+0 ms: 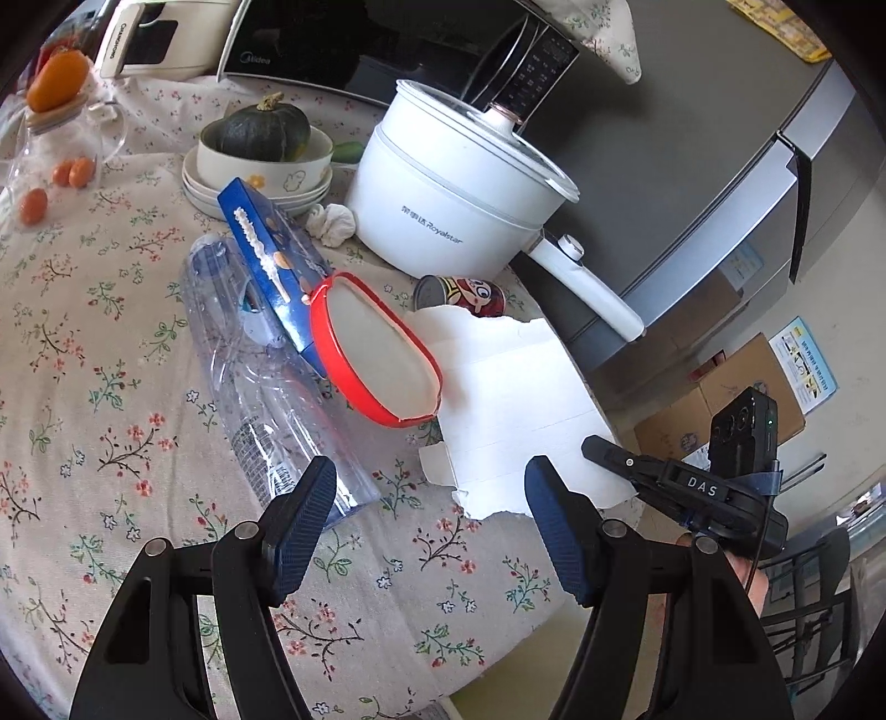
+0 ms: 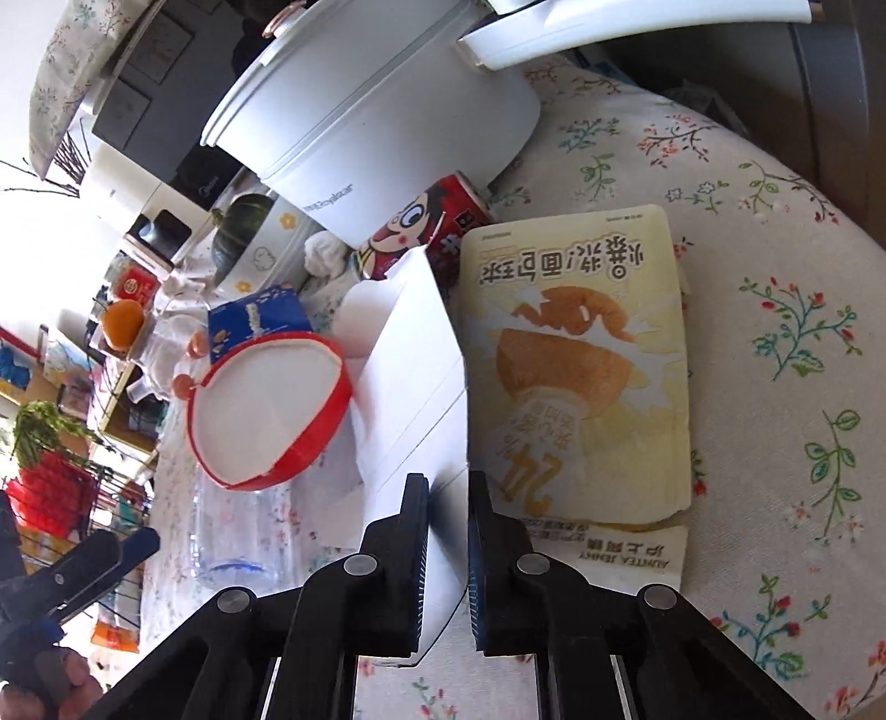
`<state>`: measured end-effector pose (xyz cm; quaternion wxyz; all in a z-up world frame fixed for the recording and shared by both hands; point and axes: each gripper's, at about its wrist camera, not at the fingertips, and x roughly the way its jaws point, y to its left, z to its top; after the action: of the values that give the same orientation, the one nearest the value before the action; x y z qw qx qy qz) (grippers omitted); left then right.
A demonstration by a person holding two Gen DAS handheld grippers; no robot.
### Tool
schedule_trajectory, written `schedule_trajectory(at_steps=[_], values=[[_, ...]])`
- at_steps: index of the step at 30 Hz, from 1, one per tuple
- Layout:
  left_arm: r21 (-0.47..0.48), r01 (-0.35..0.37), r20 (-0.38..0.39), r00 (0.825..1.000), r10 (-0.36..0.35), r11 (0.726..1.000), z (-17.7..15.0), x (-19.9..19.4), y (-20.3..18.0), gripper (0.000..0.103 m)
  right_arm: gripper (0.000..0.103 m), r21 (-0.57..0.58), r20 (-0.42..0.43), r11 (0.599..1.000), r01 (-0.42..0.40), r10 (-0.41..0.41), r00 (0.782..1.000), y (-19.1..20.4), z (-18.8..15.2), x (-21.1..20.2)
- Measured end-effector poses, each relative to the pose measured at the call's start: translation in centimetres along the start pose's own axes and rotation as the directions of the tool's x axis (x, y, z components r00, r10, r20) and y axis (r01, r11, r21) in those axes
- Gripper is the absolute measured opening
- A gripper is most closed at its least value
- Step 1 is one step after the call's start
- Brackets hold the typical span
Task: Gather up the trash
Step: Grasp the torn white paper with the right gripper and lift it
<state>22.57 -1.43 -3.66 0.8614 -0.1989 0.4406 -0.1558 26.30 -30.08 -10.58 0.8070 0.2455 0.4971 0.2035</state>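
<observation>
On my left-wrist feed, a white Royalstar electric pot [image 1: 443, 194] stands on the floral tablecloth [image 1: 111, 387], glass lid on, handle toward the silver refrigerator [image 1: 747, 166]. Left of it I see a dark green squash [image 1: 260, 127] sitting in a flower-printed bowl [image 1: 277, 171] on stacked plates. A Midea microwave [image 1: 343, 50] stands behind. Small orange fruits [image 1: 72, 171] lie near a glass jar [image 1: 55, 138]; cardboard boxes [image 1: 736, 393] sit on the floor.

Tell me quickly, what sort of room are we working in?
Most likely a home kitchen or dining corner: a white electric cooking pot and a microwave oven stand on a floral tablecloth, beside a grey refrigerator.
</observation>
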Motion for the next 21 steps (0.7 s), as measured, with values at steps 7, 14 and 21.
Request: schedule_trajectory(at_steps=[7,14,21], values=[[0.047,0.045,-0.004,0.999,-0.044,0.998,-0.5,0.6,-2.1,0.073,0.003,0.041,0.133,0.997,-0.058,0.052,0.990,0.7,0.2,-6.9],[0.060,0.085,-0.054,0.995,-0.081,0.995,-1.4,3.0,-4.3,0.073,0.003,0.113,0.240,0.985,-0.126,0.096,0.966,-1.5,-0.8,-12.2],[0.048,0.123,-0.094,0.989,-0.118,0.991,-2.2,5.2,-6.7,0.073,0.003,0.166,0.349,0.965,-0.205,0.137,0.927,-3.0,-1.0,-14.2]])
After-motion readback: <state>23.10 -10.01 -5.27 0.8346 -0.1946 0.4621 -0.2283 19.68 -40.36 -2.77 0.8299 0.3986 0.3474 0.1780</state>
